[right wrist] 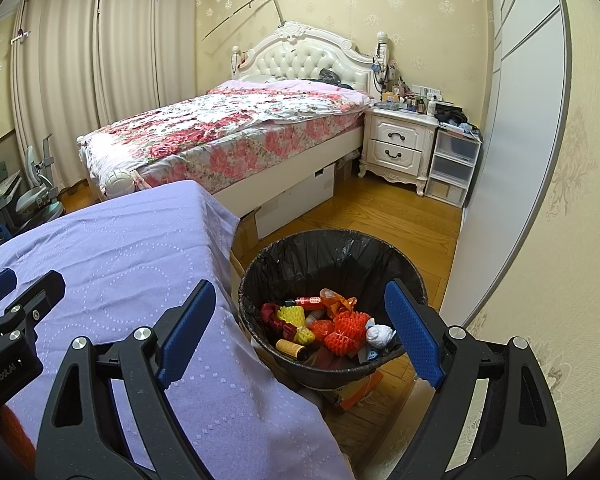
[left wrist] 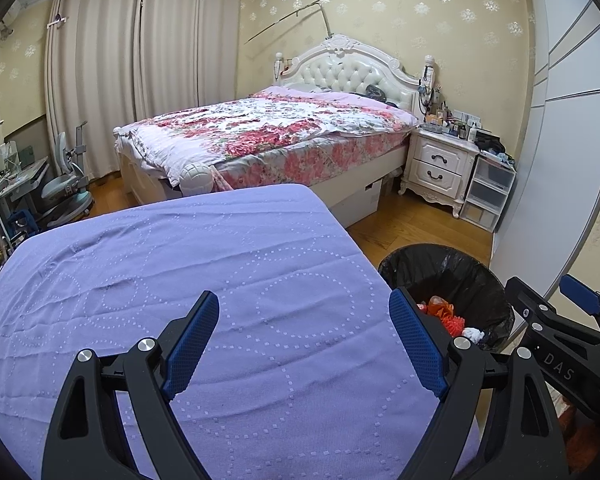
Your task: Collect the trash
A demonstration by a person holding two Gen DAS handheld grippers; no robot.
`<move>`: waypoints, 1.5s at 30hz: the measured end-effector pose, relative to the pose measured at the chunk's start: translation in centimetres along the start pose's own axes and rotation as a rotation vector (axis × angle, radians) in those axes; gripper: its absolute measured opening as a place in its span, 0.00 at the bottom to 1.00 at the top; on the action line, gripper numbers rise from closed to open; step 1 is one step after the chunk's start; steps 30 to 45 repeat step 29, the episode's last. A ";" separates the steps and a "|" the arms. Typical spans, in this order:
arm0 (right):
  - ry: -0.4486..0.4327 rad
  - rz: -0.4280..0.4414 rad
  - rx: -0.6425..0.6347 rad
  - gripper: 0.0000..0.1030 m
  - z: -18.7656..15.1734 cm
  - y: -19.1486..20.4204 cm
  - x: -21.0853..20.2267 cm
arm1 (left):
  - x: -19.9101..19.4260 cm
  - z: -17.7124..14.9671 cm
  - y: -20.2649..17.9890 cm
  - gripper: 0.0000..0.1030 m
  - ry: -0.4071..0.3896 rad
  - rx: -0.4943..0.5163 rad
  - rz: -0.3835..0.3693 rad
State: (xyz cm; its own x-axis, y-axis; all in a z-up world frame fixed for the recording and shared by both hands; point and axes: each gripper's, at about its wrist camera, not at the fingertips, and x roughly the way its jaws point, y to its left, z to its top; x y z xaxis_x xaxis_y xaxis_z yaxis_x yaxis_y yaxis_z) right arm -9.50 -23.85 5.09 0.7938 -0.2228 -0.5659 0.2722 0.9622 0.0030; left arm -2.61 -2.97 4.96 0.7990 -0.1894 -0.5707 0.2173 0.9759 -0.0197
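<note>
- Left wrist view: left gripper (left wrist: 304, 344) poised over the lilac cloth-covered table (left wrist: 180, 264), jaws spread wide, nothing between the blue pads (left wrist: 192, 344).
- Just off the table's right edge, down on the wooden floor: black-lined trash bin (left wrist: 460, 272), only partly seen, red-orange scraps and a white wad showing inside.
- At the right edge of the frame, the right gripper (left wrist: 556, 320), with white lettering "DAS" readable on its black body.
- Beyond the table's far edge: floral-covered bed (left wrist: 268, 132), white nightstand (left wrist: 440, 160) beside it, cluttered on top.
- Right wrist view: right gripper (right wrist: 300, 328) hanging above the bin's near rim, jaws likewise wide apart, gripping nothing.
- Trash (right wrist: 332, 328) down in the bin (right wrist: 332, 248): red and orange honeycomb balls, a yellow honeycomb piece, a crumpled white wad, a brown cylinder, a red tube; print on these too small to read.
- Bin standing close against the table's right edge, cloth draping beside it.
- Lower left corner: left gripper (right wrist: 4, 308) body, lettering there blurred, seemingly "GenRobot.AI".
</note>
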 end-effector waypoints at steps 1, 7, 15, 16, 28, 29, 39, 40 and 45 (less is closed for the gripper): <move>0.000 0.000 0.000 0.82 0.0 0.0 0.0 | 0.0 -0.1 0.0 0.82 0.001 -0.003 0.002; 0.000 0.000 0.001 0.82 0.0 0.0 0.0 | -0.2 0.1 0.0 0.82 -0.010 -0.011 0.020; 0.000 0.000 0.000 0.82 0.0 0.1 0.0 | -0.2 0.1 -0.4 0.82 -0.019 -0.003 -0.003; 0.000 0.000 0.000 0.82 0.0 0.1 0.0 | -0.1 0.1 -0.3 0.82 -0.019 -0.001 -0.002; 0.021 0.037 -0.025 0.82 -1.0 2.1 0.8 | 0.9 0.0 1.4 0.82 -0.003 -0.004 0.064; 0.026 0.047 -0.033 0.82 -1.0 2.6 1.0 | 1.1 -0.2 1.9 0.82 0.003 -0.011 0.075; 0.026 0.047 -0.033 0.82 -1.0 2.6 1.0 | 1.1 -0.2 1.9 0.82 0.003 -0.011 0.075; 0.026 0.047 -0.033 0.82 -1.0 2.6 1.0 | 1.1 -0.2 1.9 0.82 0.003 -0.011 0.075; 0.026 0.047 -0.033 0.82 -1.0 2.6 1.0 | 1.1 -0.2 1.9 0.82 0.003 -0.011 0.075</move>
